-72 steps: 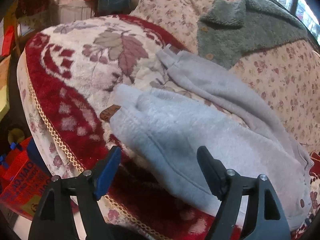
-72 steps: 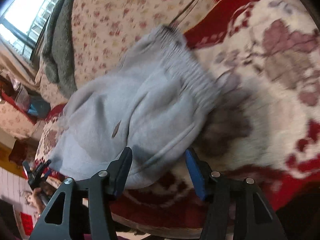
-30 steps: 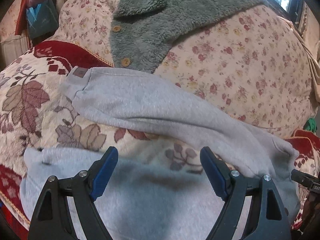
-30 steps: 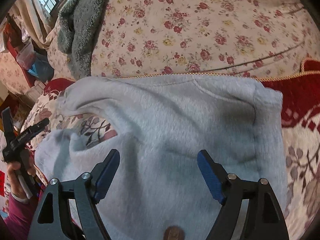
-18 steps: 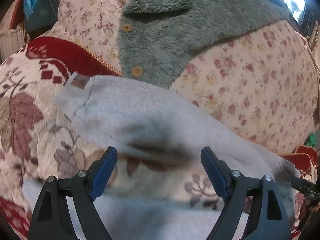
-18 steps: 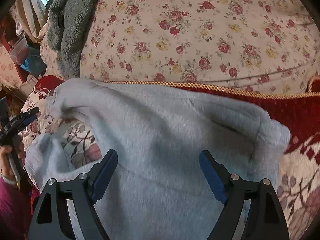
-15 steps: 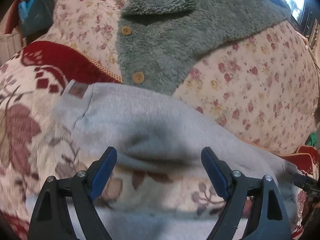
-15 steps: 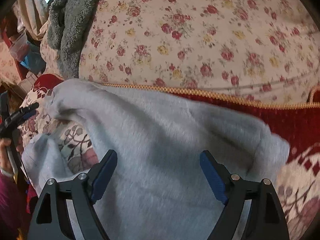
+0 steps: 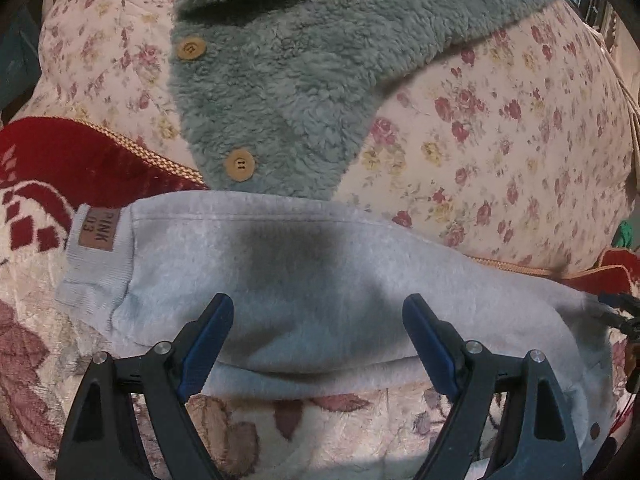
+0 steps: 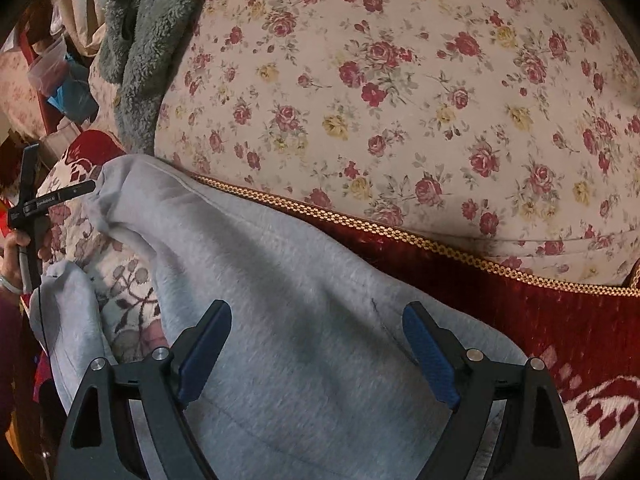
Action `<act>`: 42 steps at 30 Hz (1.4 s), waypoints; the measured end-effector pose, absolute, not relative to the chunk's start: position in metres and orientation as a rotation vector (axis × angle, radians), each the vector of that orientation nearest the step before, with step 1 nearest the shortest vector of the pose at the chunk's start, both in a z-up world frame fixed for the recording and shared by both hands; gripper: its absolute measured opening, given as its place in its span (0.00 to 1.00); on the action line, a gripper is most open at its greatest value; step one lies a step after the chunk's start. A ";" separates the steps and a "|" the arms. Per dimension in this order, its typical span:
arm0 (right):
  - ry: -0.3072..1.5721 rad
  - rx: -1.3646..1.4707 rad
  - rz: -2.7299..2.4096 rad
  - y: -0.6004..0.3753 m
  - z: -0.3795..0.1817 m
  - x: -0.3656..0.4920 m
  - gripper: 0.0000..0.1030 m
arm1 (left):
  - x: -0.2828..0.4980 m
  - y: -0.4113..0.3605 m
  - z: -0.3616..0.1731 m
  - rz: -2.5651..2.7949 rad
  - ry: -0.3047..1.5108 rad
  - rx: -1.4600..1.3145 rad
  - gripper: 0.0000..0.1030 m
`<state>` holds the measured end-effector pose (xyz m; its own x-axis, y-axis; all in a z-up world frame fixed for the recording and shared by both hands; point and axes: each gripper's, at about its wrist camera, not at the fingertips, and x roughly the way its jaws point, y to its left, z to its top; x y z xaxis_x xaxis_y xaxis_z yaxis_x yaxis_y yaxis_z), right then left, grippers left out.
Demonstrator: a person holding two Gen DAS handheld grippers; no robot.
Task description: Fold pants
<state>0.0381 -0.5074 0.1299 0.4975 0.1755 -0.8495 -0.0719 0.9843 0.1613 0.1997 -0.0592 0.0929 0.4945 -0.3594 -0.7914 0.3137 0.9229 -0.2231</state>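
Grey sweatpants [image 9: 304,280] lie spread on the red and cream floral throw. In the left wrist view the far leg runs across, its ribbed cuff with a brown label [image 9: 96,232] at the left. My left gripper [image 9: 318,312] hovers open just over that leg, nothing between its pads. In the right wrist view the wider upper part of the pants [image 10: 304,320] fills the lower half. Over it my right gripper [image 10: 316,320] stands open and holds nothing. The near leg [image 10: 68,312] trails off to the left.
A grey-green fleece jacket [image 9: 304,64] with wooden buttons hangs over the rose-print sofa back [image 10: 400,100] just behind the pants. Gold braid [image 10: 400,232] edges the throw. A hand [image 10: 12,256] holds the left gripper at the right view's left edge. Clutter stands beyond the sofa's left end.
Both grippers have moved toward the sofa back. The left view went from the near leg to the far leg; the right view closed in on the upper part. The pants lie still.
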 end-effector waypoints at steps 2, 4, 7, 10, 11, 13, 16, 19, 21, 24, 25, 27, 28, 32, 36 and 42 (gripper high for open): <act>1.049 0.096 0.143 -0.510 0.127 0.039 0.89 | 0.202 -0.064 0.091 -0.411 0.971 -0.029 0.83; 1.055 0.083 0.139 -0.513 0.124 0.041 0.89 | 0.205 -0.068 0.090 -0.417 0.968 -0.007 0.83; 1.059 0.079 0.122 -0.520 0.123 0.042 0.89 | 0.209 -0.070 0.091 -0.420 0.965 -0.021 0.83; 1.050 0.102 0.121 -0.528 0.131 0.032 0.89 | 0.206 -0.070 0.092 -0.434 0.945 -0.047 0.83; 1.051 0.101 0.119 -0.529 0.133 0.028 0.89 | 0.204 -0.071 0.093 -0.436 0.942 -0.049 0.83; 1.041 0.076 0.087 -0.533 0.139 0.012 0.89 | 0.197 -0.072 0.095 -0.452 0.939 -0.067 0.83; 0.998 0.070 0.027 -0.548 0.151 -0.026 0.90 | 0.185 -0.075 0.102 -0.494 0.927 -0.081 0.83; 0.986 0.151 -0.028 -0.578 0.152 -0.066 0.93 | 0.173 -0.079 0.108 -0.519 0.909 -0.084 0.84; 1.014 0.202 -0.059 -0.597 0.144 -0.089 0.95 | 0.163 -0.082 0.114 -0.536 0.901 -0.097 0.84; 1.059 0.219 -0.133 -0.617 0.124 -0.114 0.96 | 0.146 -0.091 0.120 -0.584 0.906 -0.117 0.84; 1.076 0.264 -0.132 -0.624 0.112 -0.118 0.96 | 0.140 -0.096 0.123 -0.601 0.902 -0.112 0.85; 1.120 0.355 -0.096 -0.632 0.090 -0.116 0.96 | 0.127 -0.106 0.128 -0.613 0.889 -0.087 0.85; 1.133 0.405 -0.067 -0.633 0.075 -0.111 0.96 | 0.122 -0.110 0.130 -0.620 0.885 -0.080 0.85; 1.141 0.360 0.034 -0.606 0.047 -0.092 0.29 | 0.101 -0.116 0.140 -0.635 0.897 -0.065 0.85; 1.099 0.151 0.035 -0.581 0.073 -0.089 0.16 | 0.079 -0.097 0.158 -0.613 0.857 -0.024 0.85; 1.066 0.022 -0.060 -0.593 0.102 -0.098 0.13 | 0.062 -0.039 0.174 -0.514 0.828 -0.055 0.85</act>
